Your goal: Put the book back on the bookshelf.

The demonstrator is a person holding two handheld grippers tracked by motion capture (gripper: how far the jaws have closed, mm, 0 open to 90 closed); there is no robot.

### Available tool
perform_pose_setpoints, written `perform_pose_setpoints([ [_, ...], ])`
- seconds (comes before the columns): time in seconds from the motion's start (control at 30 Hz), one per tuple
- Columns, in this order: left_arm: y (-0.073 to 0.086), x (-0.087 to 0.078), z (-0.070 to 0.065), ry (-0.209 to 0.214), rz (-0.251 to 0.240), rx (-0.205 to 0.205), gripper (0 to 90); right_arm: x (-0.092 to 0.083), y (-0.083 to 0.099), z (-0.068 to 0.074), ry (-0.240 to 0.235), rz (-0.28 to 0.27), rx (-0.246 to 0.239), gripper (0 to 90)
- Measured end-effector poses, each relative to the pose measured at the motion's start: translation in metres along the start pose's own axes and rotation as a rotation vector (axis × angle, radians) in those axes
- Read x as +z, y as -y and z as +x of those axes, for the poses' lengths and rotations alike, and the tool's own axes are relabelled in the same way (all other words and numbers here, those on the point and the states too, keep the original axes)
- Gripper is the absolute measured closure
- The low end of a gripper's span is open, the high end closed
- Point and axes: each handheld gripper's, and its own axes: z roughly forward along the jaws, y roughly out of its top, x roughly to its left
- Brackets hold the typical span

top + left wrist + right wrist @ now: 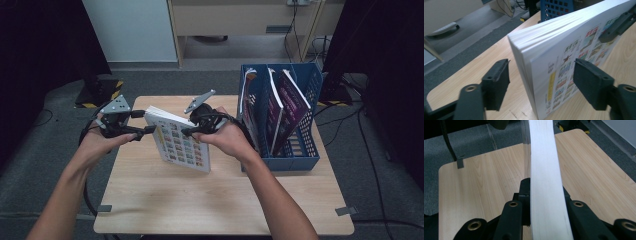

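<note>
While right tongs (186, 132) clamp book (181, 142) left of file rack (305, 150), left tongs (541, 82) stand open astride its corner; handover step, next: slot upright into rack.

A light wooden table (165, 200) carries a blue file rack (300, 150) of books along its right edge.

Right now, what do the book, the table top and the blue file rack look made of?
Book: paper, a white page block under a printed, slightly glossy cover. Table: pale wood or wood-look laminate, grain lines visible, smooth matt. Blue file rack: probably moulded plastic, with perforated walls.
</note>
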Motion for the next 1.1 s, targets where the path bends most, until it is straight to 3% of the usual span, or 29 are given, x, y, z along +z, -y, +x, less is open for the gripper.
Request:
perform_pose_setpoints([
  [0.07, 0.003, -0.001, -0.001, -0.012, -0.009, 0.002, 22.6, -0.002, 0.001, 0.0, 0.005, -0.003, 0.001, 74.1],
  [0.27, 0.01, 0.004, -0.007, -0.044, 0.03, 0.04, 10.1, -0.012, 0.004, 0.0, 0.004, -0.001, -0.01, 74.1],
  [0.37, 0.012, 0.009, -0.01, -0.035, 0.038, 0.036, 7.9, -0.016, 0.006, 0.001, 0.002, -0.004, -0.01, 74.1],
  [0.63, 0.022, 0.017, -0.012, -0.03, 0.036, 0.017, 7.4, -0.031, 0.016, -0.003, -0.003, -0.021, 0.005, 74.1],
  [1.1, 0.051, 0.04, -0.012, -0.032, 0.076, -0.015, 5.4, -0.057, 0.025, -0.004, -0.006, -0.051, 0.009, 74.1],
])
